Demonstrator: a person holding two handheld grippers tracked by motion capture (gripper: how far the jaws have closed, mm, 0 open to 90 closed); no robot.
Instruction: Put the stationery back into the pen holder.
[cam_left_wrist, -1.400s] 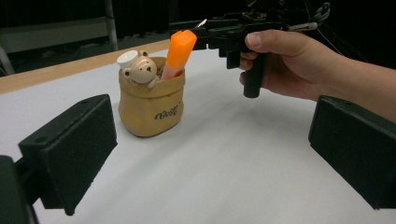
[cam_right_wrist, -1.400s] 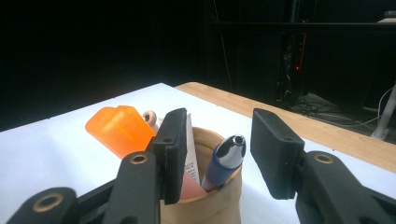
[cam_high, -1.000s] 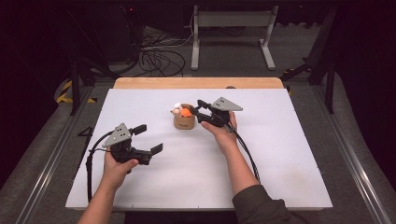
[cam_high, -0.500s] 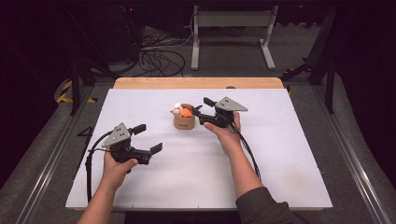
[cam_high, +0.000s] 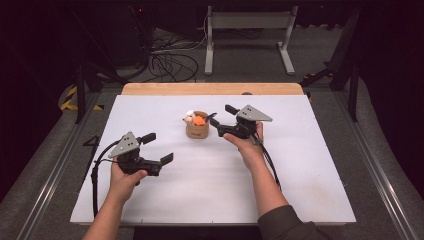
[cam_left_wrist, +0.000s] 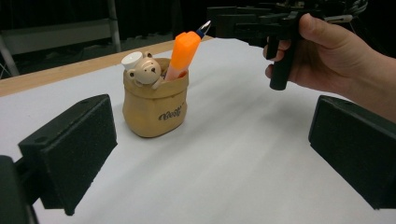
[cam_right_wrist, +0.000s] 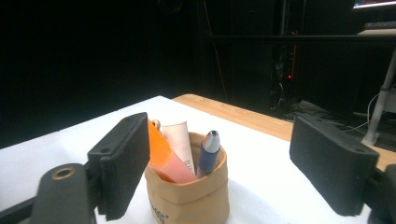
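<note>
Nothing lifted out yet. Tan pouch holder (cam_high: 197, 131) upright near table (cam_high: 310, 165) centre, slightly toward 12 o'clock, with orange tube (cam_left_wrist: 183, 52), blue pen (cam_right_wrist: 208, 153) and bear-topped item (cam_left_wrist: 144, 70) all inside. Right gripper (cam_high: 216, 120) at the holder's 3 o'clock, jaws spread wide, empty, rim framed between them in the right gripper view. Left gripper (cam_high: 156, 149) at its 7 o'clock, well apart, likewise spread and empty. Likely remaining: closing on one item, then drawing it out.
</note>
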